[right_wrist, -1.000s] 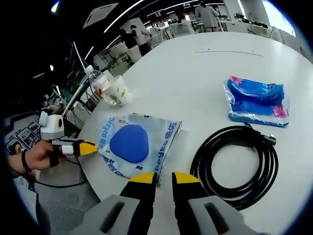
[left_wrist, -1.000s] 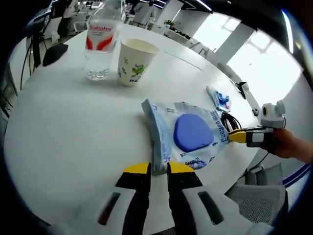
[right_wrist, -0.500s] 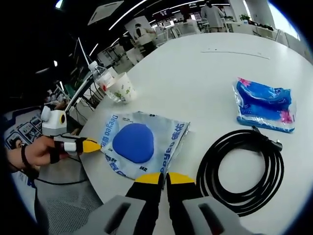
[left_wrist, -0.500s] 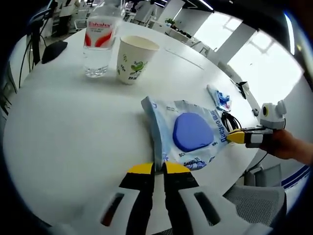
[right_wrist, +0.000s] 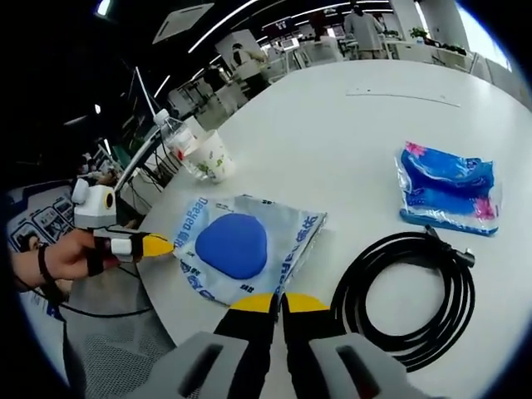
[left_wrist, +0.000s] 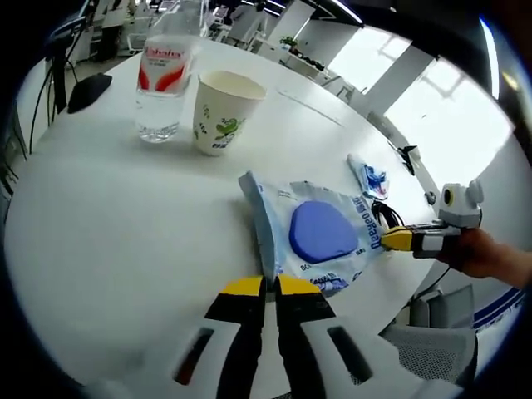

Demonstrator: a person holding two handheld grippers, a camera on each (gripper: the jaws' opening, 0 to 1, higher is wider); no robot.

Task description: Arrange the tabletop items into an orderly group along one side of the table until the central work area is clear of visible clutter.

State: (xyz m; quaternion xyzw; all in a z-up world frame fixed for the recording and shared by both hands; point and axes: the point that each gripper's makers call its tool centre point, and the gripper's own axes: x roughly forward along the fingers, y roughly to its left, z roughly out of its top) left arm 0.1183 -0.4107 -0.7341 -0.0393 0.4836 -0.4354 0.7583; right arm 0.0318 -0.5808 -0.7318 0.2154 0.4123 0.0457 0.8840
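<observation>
— What do your two grippers have?

— My left gripper (left_wrist: 266,287) has its jaws pressed together on the near edge of the clear packet (left_wrist: 312,233) with the blue pad inside. My right gripper (right_wrist: 268,302) is clamped on the opposite edge of that same packet (right_wrist: 241,245). In the left gripper view my right gripper (left_wrist: 397,240) comes in from the right at the packet's far corner; in the right gripper view my left gripper (right_wrist: 155,245) touches it from the left.

— Where does the packet lie?

— Flat on the white round worktop (left_wrist: 108,216), near its edge.

— And beyond it?

— In the right gripper view a coiled black cable (right_wrist: 407,295) lies just beside the packet, with a blue tissue pack (right_wrist: 447,187) past the coil. In the left gripper view, farther off, a paper cup (left_wrist: 219,114) stands upright beside a water bottle (left_wrist: 160,87).
</observation>
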